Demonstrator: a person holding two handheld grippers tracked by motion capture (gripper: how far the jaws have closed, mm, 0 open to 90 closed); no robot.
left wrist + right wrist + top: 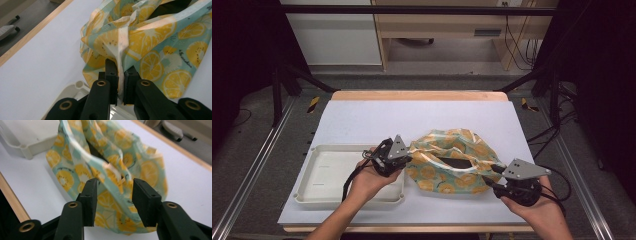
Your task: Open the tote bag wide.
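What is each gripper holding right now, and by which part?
The left gripper pinches the bag by its rim seam; the right gripper's jaws stand open around its far edge.

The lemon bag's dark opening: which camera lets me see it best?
The high view: it looks down into the lemon bag, showing its dark mouth. The left gripper view shows the bag's edge pinched between closed jaws. The right gripper view shows rumpled fabric between parted jaws.

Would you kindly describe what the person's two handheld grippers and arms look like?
Both the left gripper and the right gripper are black, each topped by a grey three-cornered plate with small dark dots. Their jaws are blocky black pads on arms with brass-coloured rivets. A black cable trails from each. The forearms are bare, with no sleeves visible.
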